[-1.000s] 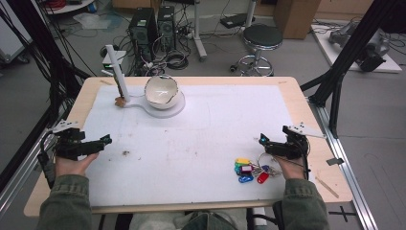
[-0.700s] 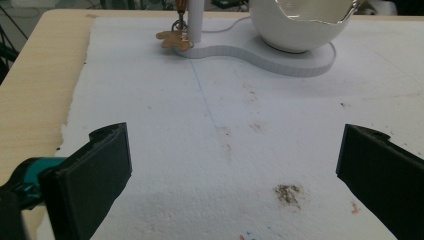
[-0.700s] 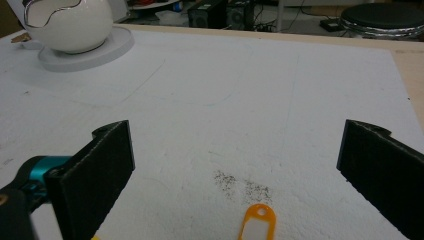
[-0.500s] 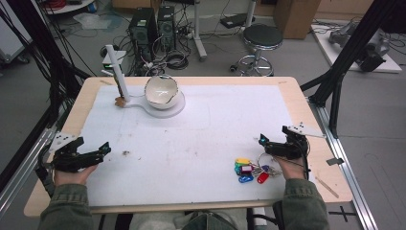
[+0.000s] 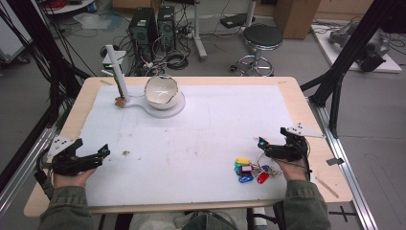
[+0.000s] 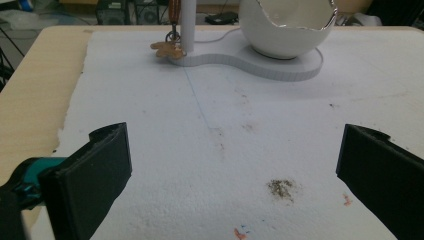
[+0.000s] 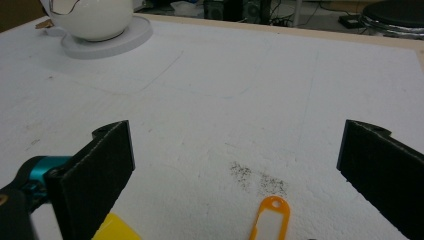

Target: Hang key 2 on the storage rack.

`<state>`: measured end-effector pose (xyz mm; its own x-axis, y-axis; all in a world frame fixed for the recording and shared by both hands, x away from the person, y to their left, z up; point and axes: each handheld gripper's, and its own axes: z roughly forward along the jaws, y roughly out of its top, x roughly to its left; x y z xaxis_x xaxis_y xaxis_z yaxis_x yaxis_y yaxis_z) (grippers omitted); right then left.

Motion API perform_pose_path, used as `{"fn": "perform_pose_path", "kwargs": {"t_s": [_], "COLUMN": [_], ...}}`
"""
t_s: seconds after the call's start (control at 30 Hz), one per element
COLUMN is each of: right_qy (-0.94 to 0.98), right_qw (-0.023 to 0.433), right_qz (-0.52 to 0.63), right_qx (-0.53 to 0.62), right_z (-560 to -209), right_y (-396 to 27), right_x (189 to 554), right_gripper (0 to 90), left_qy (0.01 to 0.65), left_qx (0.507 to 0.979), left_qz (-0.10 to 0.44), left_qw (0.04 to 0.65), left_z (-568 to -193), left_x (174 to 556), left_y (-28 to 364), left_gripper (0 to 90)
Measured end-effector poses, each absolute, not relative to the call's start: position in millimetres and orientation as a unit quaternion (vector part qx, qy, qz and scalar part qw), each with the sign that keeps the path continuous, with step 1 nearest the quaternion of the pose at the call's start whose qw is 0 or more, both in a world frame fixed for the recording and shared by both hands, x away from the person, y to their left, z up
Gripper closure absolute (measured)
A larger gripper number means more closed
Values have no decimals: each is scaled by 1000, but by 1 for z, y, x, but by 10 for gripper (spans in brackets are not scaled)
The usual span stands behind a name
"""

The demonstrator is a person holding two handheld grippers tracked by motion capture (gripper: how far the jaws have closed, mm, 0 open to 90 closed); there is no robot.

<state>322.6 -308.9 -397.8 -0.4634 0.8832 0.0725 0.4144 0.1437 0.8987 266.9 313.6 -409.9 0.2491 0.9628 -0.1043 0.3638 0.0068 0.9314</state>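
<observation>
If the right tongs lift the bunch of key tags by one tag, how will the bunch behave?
The bunch of key tags would probably dangle loosely, since the separate coloured tags hang on thin wire rings. It looks light. Flat plastic tags may slip between the open right tongs.

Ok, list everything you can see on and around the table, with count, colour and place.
key tags: one bunch on a ring, yellow, green, purple, blue, red, near right of the mat
orange tag: one, between the right gripper's jaws
bowl: one, white, jagged rim, far left on a white stand
post: one, white, upright beside the bowl
mat: one, white, covering the table
stool: one, black, beyond the table
left gripper: black, open, near left
right gripper: black, open, by the tags
</observation>
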Motion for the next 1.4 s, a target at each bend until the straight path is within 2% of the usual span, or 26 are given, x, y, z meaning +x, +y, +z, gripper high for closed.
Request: {"fn": "perform_pose_path", "kwargs": {"t_s": [0.5, 1.27, 1.33, 1.4], "right_qy": [772, 849, 855, 862], "right_qw": [225, 132, 122, 117], "right_qz": [427, 328, 323, 317], "right_qx": [414, 393, 387, 378], "right_z": [-394, -404, -404, -405], "right_y": [-296, -288, -289, -289], "right_x": [317, 317, 316, 315], "right_gripper": [8, 9, 52, 52], "left_qy": [531, 530, 529, 529], "left_qx": [615, 617, 617, 618], "left_qz": [340, 332, 331, 331], "left_qw": [474, 478, 479, 478], "left_z": [-409, -409, -409, -409], "left_x": [263, 265, 265, 265], "left_y": [318, 318, 318, 318], "left_gripper": [17, 17, 17, 17]}}
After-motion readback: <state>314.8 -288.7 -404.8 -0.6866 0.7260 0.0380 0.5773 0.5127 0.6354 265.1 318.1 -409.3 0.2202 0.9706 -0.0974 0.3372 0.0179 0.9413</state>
